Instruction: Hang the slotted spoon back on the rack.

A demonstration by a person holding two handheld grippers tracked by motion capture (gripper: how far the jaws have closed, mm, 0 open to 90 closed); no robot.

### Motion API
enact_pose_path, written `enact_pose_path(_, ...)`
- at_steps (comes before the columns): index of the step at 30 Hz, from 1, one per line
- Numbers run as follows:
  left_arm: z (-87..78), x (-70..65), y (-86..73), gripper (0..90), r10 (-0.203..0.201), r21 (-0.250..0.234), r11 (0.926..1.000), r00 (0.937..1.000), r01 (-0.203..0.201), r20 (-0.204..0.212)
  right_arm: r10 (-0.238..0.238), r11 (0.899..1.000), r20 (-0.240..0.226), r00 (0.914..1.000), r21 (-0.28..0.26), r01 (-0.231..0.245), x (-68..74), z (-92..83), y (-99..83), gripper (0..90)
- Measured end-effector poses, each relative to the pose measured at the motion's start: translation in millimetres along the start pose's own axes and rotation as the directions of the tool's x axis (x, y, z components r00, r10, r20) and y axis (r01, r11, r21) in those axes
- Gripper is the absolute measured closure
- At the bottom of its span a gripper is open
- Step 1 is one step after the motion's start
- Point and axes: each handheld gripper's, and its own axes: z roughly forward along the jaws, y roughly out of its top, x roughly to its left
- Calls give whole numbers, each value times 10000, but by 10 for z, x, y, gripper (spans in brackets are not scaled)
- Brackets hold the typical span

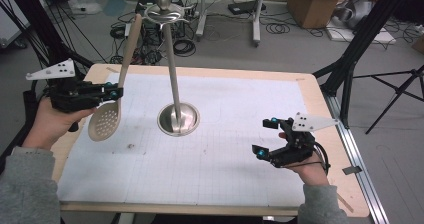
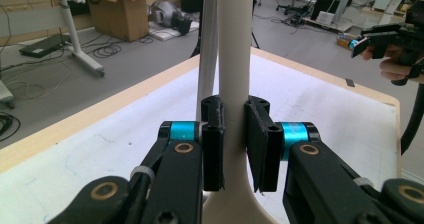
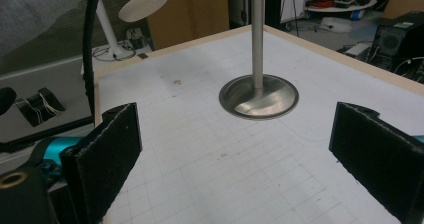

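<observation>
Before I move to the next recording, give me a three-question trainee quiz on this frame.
1. True or false: the left tongs are shut on the handle of the slotted spoon.
2. Which way does the spoon's perforated bowl point? A) up toward the stand's top hooks B) down toward the table C) it lies flat on the mat
3. In a few words, how do the right tongs stand, and is anything between them?

Key
1. True: both pads press the cream handle in the left gripper view.
2. B: the bowl hangs low over the white mat, the handle rising beside the metal stand.
3. Open, with nothing between them.
</observation>
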Motion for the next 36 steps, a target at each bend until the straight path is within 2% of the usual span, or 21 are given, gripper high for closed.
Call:
enact_pose_path(20, 231, -31, 6, 780, 15, 337, 9994, 9994, -3, -351, 62, 10000, -29, 10000, -20, -62, 4, -8, 3, 52)
enact_pose_path(36, 402, -51, 65, 778, 299, 785, 9967, 9951, -225, -938, 57, 10000, -50, 10000, -3, -57, 8, -10, 6, 52)
